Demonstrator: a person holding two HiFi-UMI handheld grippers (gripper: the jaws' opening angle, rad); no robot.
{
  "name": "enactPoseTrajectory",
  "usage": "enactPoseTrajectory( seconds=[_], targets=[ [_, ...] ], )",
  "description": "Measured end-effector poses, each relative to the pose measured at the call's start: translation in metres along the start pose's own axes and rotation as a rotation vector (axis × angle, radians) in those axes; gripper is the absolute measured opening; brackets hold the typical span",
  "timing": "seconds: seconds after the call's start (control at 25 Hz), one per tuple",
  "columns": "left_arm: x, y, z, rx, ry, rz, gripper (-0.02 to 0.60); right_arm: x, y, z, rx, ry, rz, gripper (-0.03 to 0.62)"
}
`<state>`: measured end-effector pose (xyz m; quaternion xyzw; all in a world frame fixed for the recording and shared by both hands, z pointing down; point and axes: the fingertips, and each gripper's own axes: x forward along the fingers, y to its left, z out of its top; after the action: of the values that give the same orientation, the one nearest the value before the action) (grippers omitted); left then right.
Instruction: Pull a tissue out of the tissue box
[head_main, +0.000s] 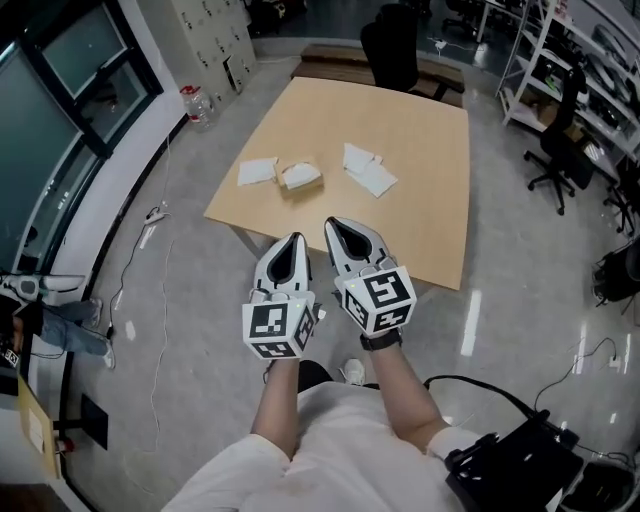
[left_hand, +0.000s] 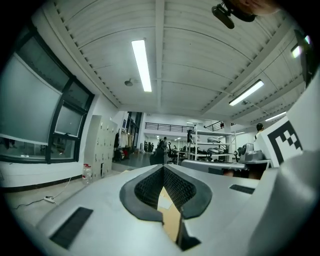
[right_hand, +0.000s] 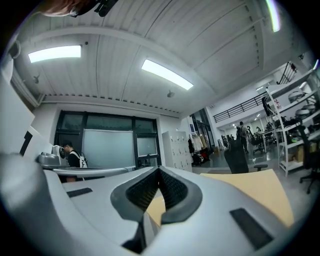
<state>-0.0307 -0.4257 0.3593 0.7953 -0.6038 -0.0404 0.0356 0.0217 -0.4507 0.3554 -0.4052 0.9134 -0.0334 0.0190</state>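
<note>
On the tan table (head_main: 420, 225) lies a small whitish tissue box (head_main: 301, 176), left of the middle. A loose tissue (head_main: 257, 171) lies to its left, and two more tissues (head_main: 369, 171) lie to its right. My left gripper (head_main: 294, 242) and right gripper (head_main: 337, 226) hover side by side in front of the table's near edge, well short of the box. Both point level toward the table. In the left gripper view the left gripper (left_hand: 163, 169) has its pads together and empty. The right gripper (right_hand: 159, 170) is likewise shut on nothing, with the tabletop (right_hand: 260, 195) beyond it.
A black office chair (head_main: 391, 50) stands at the table's far side and another chair (head_main: 560, 140) to the right by shelving (head_main: 575, 60). A water bottle (head_main: 197, 104) and a cable (head_main: 150, 225) are on the floor at left. Black gear (head_main: 520, 465) lies at bottom right.
</note>
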Motion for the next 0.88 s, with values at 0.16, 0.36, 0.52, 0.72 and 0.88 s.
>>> enactPoseTrajectory(
  seconds=[0.16, 0.36, 0.52, 0.72, 0.88],
  targets=[
    [0.026, 0.039, -0.007, -0.012, 0.025, 0.023, 0.0, 0.038, -0.001, -0.012, -0.01, 0.037, 0.015, 0.002],
    [0.084, 0.074, -0.002, 0.004, 0.003, -0.014, 0.0, 0.097, -0.029, -0.011, -0.042, 0.034, -0.014, 0.003],
    [0.129, 0.108, 0.016, 0.017, -0.024, -0.043, 0.0, 0.145, -0.047, 0.01, -0.088, 0.01, -0.048, 0.003],
    [0.182, 0.158, 0.039, 0.023, -0.06, -0.083, 0.0, 0.211, -0.064, 0.024, -0.135, -0.001, -0.079, 0.003],
    [0.209, 0.189, 0.034, 0.03, -0.031, -0.13, 0.0, 0.25, -0.071, 0.021, -0.135, 0.021, -0.088, 0.003]
  ],
)
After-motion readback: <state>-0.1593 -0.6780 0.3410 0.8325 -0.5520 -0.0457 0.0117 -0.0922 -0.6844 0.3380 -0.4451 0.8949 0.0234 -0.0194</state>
